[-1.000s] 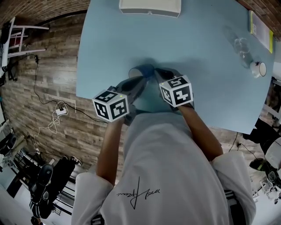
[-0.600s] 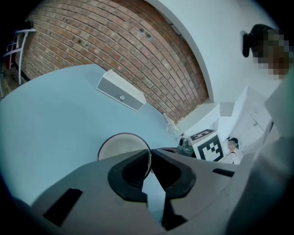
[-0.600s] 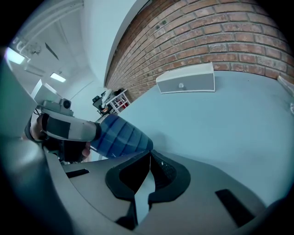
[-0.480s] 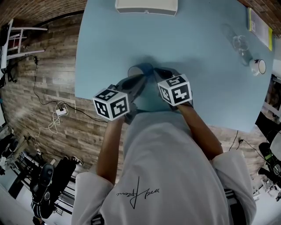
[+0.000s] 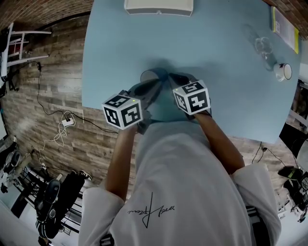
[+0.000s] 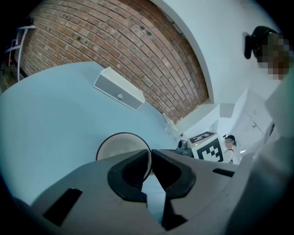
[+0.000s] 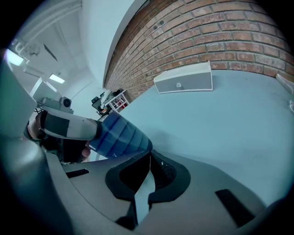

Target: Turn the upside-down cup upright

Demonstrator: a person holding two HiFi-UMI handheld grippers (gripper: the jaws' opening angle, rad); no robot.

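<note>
A blue striped cup [image 5: 155, 76] is tipped on its side low over the light blue table [image 5: 216, 96], near its front edge. My left gripper [image 5: 152, 88] is shut on the cup's rim. In the left gripper view the pale inside of the cup [image 6: 120, 148] faces the camera, with the rim pinched between the jaws of the left gripper [image 6: 149, 159]. My right gripper [image 5: 174, 79] is shut with nothing in it, just right of the cup. In the right gripper view the cup's ribbed blue wall [image 7: 120, 136] ends right at the tips of the right gripper [image 7: 149, 158].
A white box [image 5: 159, 6] lies at the table's far edge. At the far right stand a clear glass [image 5: 263, 48], a small white cup [image 5: 284, 72] and a yellow-green card [image 5: 284, 26]. The table's left edge [image 5: 84, 81] drops to a wooden floor with cables [image 5: 62, 126].
Almost nothing: the head view has shifted slightly, and both grippers and the cup keep their places.
</note>
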